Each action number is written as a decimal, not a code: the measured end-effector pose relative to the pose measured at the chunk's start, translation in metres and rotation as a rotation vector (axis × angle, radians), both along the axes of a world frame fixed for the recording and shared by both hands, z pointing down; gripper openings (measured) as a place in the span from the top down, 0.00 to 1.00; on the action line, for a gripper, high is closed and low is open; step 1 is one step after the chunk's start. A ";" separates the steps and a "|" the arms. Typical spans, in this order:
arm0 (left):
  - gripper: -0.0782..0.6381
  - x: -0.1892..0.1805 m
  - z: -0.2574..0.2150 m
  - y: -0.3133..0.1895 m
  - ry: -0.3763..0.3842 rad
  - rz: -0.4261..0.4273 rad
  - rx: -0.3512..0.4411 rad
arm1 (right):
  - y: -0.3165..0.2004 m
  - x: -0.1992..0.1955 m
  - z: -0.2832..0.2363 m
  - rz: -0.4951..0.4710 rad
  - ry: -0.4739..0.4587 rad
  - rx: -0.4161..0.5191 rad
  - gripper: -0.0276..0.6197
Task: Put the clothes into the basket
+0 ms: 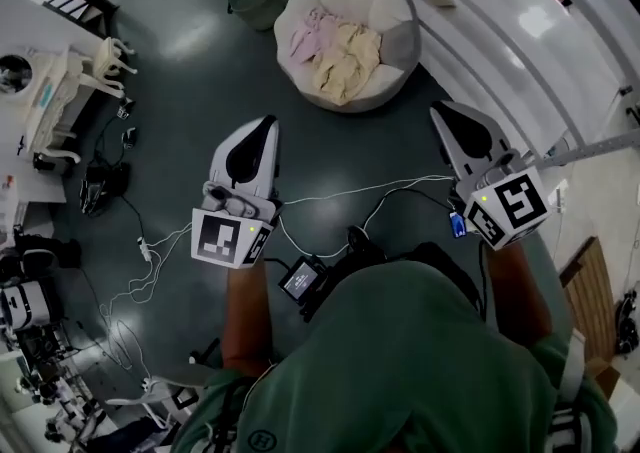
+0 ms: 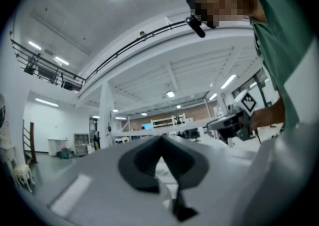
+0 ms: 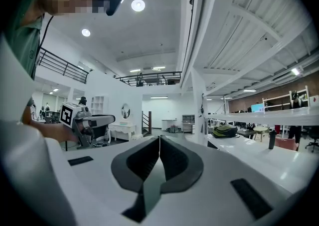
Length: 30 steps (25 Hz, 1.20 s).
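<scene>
Green shirt fabric [image 1: 400, 361] fills the bottom of the head view, and past it I have both tools out in front, pointing roughly level. The left gripper [image 1: 266, 125] has its jaws pressed together with nothing between them. The right gripper [image 1: 438, 107] is the same, closed and empty.

The clothes [image 1: 335, 53] lie ahead, between the lines of the two tools: forward and right of the left one, forward and left of the right one, and about equally far from each. They are a soft, crumpled heap, pink at the far left and pale yellow at the near right, so the pile seems to run on a diagonal. It sits in the hollow of a puffy white beanbag chair [image 1: 392, 3].

The basket [image 1: 252, 7], a dark green round tub, stands on the glossy grey floor just left of the chair, beyond the left tool's tip. I judge the left side better placed for the drop.
</scene>
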<state>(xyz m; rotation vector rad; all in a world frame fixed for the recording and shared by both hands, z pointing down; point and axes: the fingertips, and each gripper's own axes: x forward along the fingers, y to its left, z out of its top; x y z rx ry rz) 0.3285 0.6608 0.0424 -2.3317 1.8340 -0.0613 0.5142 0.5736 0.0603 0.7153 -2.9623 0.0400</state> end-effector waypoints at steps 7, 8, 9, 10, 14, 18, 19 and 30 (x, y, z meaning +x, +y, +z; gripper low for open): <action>0.89 -0.058 0.007 -0.064 -0.001 0.035 0.003 | -0.063 -0.073 0.007 0.011 0.028 -0.002 0.95; 0.89 -0.059 0.008 -0.063 0.003 0.039 0.003 | -0.062 -0.074 0.008 0.011 0.030 -0.003 0.95; 0.89 -0.059 0.009 -0.062 0.006 0.045 0.002 | -0.060 -0.075 0.009 0.014 0.029 -0.007 0.95; 0.89 -0.060 0.010 -0.062 0.006 0.051 0.001 | -0.060 -0.076 0.010 0.018 0.026 -0.010 0.95; 0.89 -0.078 0.020 -0.071 -0.007 0.058 0.013 | -0.070 -0.094 0.025 0.021 0.022 -0.001 0.95; 0.89 -0.128 0.023 -0.140 -0.009 0.043 -0.034 | -0.138 -0.143 0.033 0.006 0.021 -0.025 0.95; 0.89 -0.137 0.026 -0.159 -0.009 0.043 -0.047 | -0.157 -0.150 0.037 0.007 0.021 -0.033 0.95; 0.89 -0.198 0.040 -0.292 0.012 0.075 -0.049 | -0.289 -0.221 0.070 0.017 0.059 -0.070 0.95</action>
